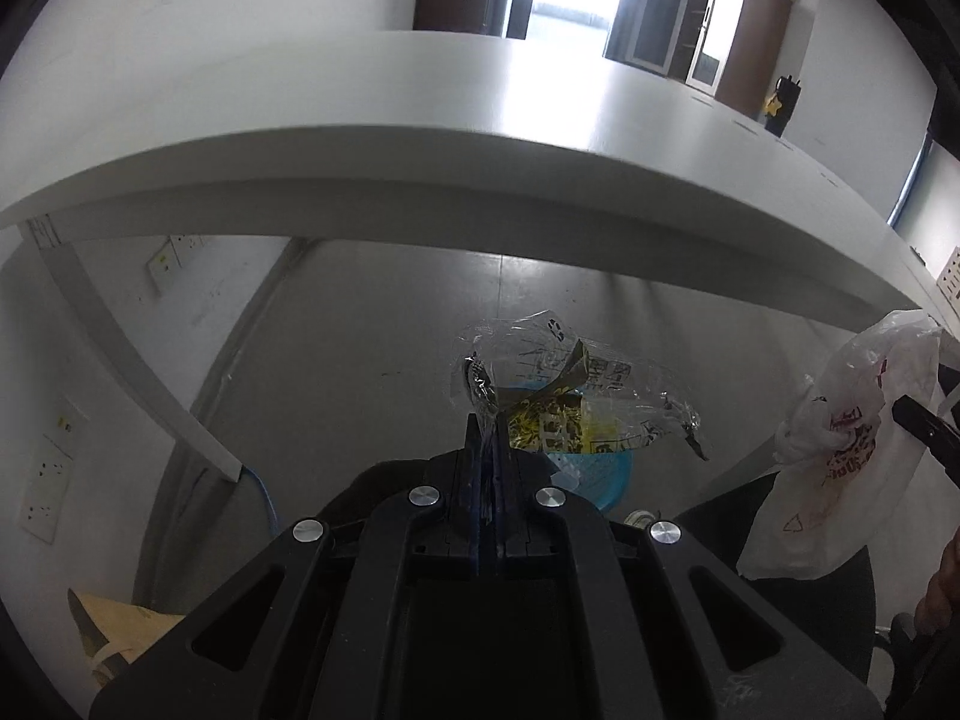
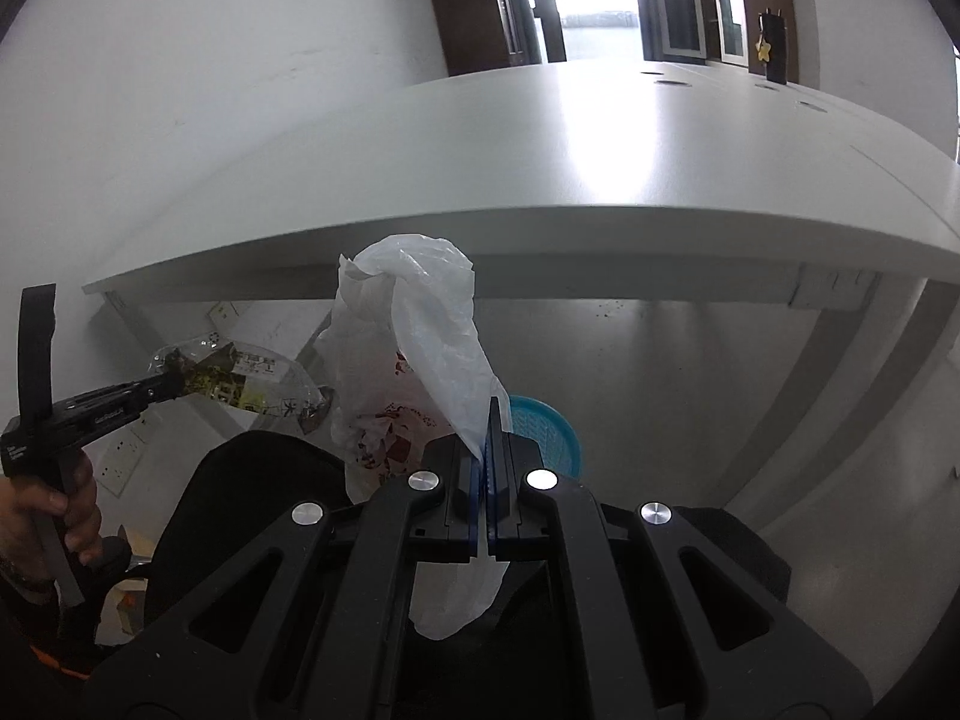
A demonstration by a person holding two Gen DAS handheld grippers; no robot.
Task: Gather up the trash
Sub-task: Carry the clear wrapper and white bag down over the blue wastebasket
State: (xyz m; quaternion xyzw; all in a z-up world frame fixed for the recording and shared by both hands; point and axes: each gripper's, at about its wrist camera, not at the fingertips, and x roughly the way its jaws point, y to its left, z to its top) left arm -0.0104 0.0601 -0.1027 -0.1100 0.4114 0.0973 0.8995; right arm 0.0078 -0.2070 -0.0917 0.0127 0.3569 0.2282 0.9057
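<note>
Left gripper (image 1: 489, 420) clamped on crumpled clear wrapper (image 1: 558, 378), yellow-black print. Right gripper (image 2: 487, 420) pinching white plastic bag (image 2: 414, 324), red print. Blue basket (image 2: 549, 432) below both.

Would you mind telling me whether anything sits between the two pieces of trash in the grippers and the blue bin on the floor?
Nothing visible does. The left gripper holds the clear wrapper and the right gripper the white plastic bag, both in open air above the blue bin, in front of the white table.
</note>
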